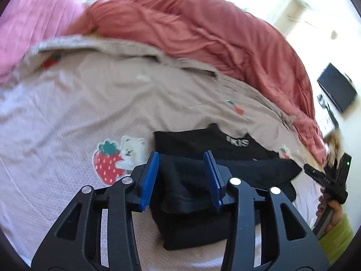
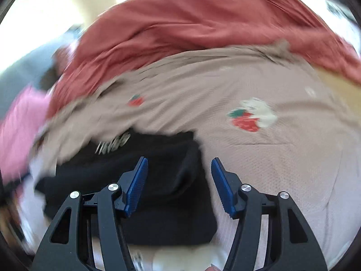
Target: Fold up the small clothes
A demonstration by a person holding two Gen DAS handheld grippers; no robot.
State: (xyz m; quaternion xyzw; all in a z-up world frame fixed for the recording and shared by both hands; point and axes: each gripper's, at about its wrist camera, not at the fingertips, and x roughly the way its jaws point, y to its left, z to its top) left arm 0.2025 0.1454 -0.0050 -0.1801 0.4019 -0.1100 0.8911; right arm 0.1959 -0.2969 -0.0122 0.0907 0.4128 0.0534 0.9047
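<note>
In the left wrist view, the left hand-held gripper [image 1: 181, 176] hangs with jaws parted and gripping nothing over the folded black garment [image 1: 191, 214], which lies on the strawberry-print bed cover [image 1: 67, 113]; the red blanket [image 1: 203, 33] is bunched at twelve o'clock, and a hand [image 1: 331, 212] holds the other tool at four o'clock. In the right wrist view, the right hand-held gripper [image 2: 179, 185] is likewise released, the black garment under its left finger and extending to nine o'clock, a strawberry print [image 2: 246, 119] at one o'clock.

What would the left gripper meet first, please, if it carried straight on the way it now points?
Most likely the folded black fabric garment lying on the bed, straight beyond the open left gripper; depth is hard to judge.
</note>
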